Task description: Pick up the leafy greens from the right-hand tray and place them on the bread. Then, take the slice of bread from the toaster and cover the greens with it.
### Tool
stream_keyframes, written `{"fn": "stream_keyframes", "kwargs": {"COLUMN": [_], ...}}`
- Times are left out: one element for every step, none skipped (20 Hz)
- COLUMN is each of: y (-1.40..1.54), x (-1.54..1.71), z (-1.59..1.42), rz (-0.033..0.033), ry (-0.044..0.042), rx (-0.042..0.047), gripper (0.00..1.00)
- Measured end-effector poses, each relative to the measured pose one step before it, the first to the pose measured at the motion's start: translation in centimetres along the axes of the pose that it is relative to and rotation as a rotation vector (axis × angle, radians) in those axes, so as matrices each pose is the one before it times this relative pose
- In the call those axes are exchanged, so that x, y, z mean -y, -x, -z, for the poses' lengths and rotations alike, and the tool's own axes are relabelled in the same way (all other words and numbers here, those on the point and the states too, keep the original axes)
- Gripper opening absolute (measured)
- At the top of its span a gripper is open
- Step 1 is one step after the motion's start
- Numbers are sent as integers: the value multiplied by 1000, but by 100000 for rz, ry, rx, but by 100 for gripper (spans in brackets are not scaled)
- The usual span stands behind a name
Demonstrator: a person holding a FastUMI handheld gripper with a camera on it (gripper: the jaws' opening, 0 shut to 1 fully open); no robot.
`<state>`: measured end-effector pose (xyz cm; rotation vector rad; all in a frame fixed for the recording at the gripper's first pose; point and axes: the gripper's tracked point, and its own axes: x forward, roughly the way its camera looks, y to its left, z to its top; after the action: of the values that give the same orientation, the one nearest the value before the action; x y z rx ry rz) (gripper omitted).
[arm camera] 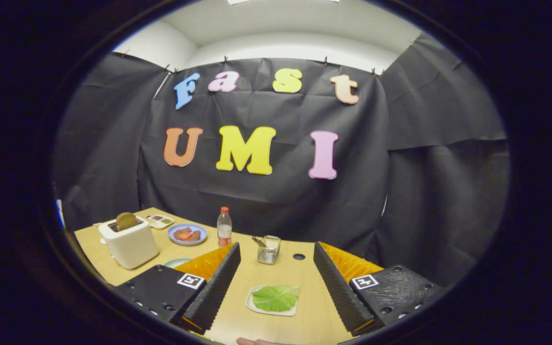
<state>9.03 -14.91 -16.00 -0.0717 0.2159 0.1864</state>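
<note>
A green leaf (276,297) lies on a small white tray (251,306) on the wooden table (285,273), low between my two fingers. My gripper (276,282) is open above the table, with nothing between its black ridged fingers (216,287). The white toaster (130,244) stands beyond the left finger at the table's far left, and a brown slice of bread (126,221) sticks up out of its slot. Just behind the left finger, the rim of a pale plate (176,262) peeks out; what lies on it is hidden.
A blue plate with red slices (187,235) sits right of the toaster. A bottle with a red cap (224,226) and a small metal holder (269,249) stand mid-table, next to a cable hole (299,257). A small dish (160,221) lies at the back.
</note>
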Motion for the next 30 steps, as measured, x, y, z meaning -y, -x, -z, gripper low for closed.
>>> {"fn": "stream_keyframes", "kwargs": {"y": [-1506,-1758,-2027,-2206,-2334,-2476,-1976,-1793,-1672,-1302,-1185,-1005,-737,-627,-486,-340,-357,-138,-66,54,25,40,-82,-181,-193,155,-38,521,640,781], "x": [175,227,573,760,598,1024,720,544,530,305,159,-26,-358,26,-168,-16,-305,-129,-80,-52,2,-92,7,142,295,-134,6,-335,-110,-416], "z": [2148,1991,1871,1531,1576,1265,1434,1282,889,949,621,660,435,352,244,247,141,71,123,12,-266,-6,19,253,408,-53,55,-68,-574,-374], "rz": [-1248,-890,545,867,582,1991,983,1162,932,39,-156,-331,-2194,-409,-1427,-256,-1461,-510,453,497,1030,381,766,2120,2519,923,1534,468,1023,-65], "ry": [-346,-710,-733,-746,-105,-394,-819,-954,-934,-582,-520,-787,-615,-405,-617,-379,-39,463,574,288,154,56,69,258,280,428,-227,300,426,-63], "rx": [-5310,-5240,-5011,-4193,-4441,-4350,-5022,-5422,-3796,-3235,-3059,-3496,-2854,-1459,-1822,-1863,-1280,-1320,-584,115,757,-177,-482,-688,-2058,-1632,-248,655,1807,1452], "gripper": [95,95,95,95,96,95,95,95,95,96,95,94,92,91,87,84,79,71,63,59,50,40,30,28,18,8,1,1,0,0]}}
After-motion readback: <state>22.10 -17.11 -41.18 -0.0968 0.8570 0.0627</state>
